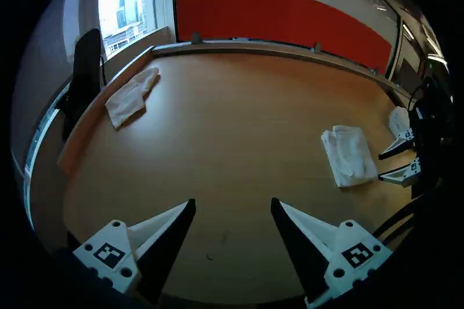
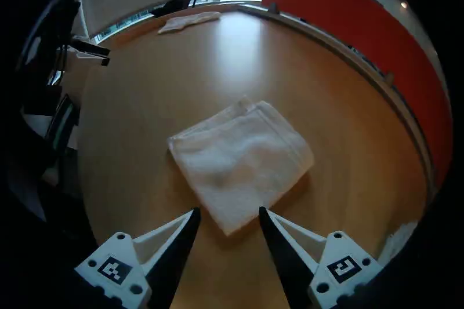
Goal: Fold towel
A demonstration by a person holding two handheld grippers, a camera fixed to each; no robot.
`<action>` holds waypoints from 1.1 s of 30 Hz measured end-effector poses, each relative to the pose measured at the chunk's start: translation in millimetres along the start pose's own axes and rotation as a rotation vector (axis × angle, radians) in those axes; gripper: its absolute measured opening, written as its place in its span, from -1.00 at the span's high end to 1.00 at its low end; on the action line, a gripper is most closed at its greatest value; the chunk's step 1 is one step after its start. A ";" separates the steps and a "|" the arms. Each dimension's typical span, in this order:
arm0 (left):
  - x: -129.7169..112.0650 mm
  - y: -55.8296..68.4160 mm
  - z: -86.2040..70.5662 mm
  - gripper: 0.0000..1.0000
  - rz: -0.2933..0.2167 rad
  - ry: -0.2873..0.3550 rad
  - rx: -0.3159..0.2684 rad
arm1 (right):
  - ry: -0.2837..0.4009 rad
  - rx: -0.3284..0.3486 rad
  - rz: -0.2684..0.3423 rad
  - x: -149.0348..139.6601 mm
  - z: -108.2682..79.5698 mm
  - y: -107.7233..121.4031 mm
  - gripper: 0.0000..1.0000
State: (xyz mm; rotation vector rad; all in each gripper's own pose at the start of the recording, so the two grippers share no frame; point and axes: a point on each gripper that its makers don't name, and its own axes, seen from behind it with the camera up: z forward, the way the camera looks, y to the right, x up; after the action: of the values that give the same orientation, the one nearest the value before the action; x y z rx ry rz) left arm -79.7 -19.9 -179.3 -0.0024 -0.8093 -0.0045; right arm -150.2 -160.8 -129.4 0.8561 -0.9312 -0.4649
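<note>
A white towel [image 2: 240, 158], folded into a thick square, lies flat on the wooden table [image 2: 174, 77]. My right gripper [image 2: 228, 210] is open just at its near corner, which reaches in between the two fingers. Seen from the left gripper view, the same folded towel [image 1: 348, 155] lies at the right with the right gripper [image 1: 395, 163] open beside it. My left gripper [image 1: 232, 200] hangs open over bare table [image 1: 232, 123], holding nothing. A second white towel [image 1: 132, 95], loosely crumpled, rests near the far left edge; it also appears as the far towel [image 2: 188, 21].
A red panel [image 1: 278, 19] runs along the table's back edge behind a raised rim. A black chair [image 1: 87, 71] stands by the window at the left. Another white cloth [image 1: 399, 120] lies near the right edge, beyond the right gripper.
</note>
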 end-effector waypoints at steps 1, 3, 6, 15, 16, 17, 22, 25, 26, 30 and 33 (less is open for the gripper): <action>-0.1 0.3 -0.1 -0.93 0.000 0.000 0.000 | -0.004 0.000 0.001 -2.3 0.7 -0.2 -0.54; -0.3 0.8 -0.2 -0.93 0.000 0.000 -0.001 | -0.013 -0.001 0.004 -7.2 2.2 -0.5 -0.54; -1.2 1.4 -0.5 -0.93 0.000 -0.001 -0.001 | -0.027 -0.002 0.007 -15.2 5.0 0.2 -0.53; -3.3 1.7 -0.4 -0.93 -0.003 -0.003 -0.002 | -0.053 -0.007 0.021 -30.6 13.6 1.1 -0.09; -3.3 1.6 -0.4 -0.93 -0.003 -0.003 -0.002 | -0.053 -0.009 0.024 -31.3 14.2 1.1 -0.05; -3.2 1.5 -0.3 -0.93 -0.003 -0.003 -0.002 | -0.053 -0.011 0.028 -32.0 14.9 1.2 -0.01; -1.9 0.6 0.1 -0.93 -0.003 -0.001 -0.001 | -0.045 -0.013 0.046 -32.1 15.9 1.1 0.06; -1.2 0.8 0.6 -0.93 -0.001 -0.001 -0.002 | -0.041 -0.015 0.052 -32.1 16.1 1.3 0.24; -0.9 1.0 0.7 -0.93 -0.001 0.000 -0.002 | -0.040 -0.015 0.053 -32.3 16.0 1.2 0.29; -0.8 1.5 0.9 -0.93 0.001 0.000 -0.003 | -0.034 -0.015 0.056 -32.7 15.2 0.3 0.52; -1.1 2.2 1.0 -0.93 0.002 -0.001 -0.004 | -0.030 -0.017 0.061 -32.9 14.7 -0.4 0.75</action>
State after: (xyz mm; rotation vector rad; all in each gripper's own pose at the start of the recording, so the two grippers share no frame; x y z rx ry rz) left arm -81.2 -17.6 -179.5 -0.0069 -0.8100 -0.0040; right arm -180.2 -145.1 -141.7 0.8055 -0.9771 -0.4335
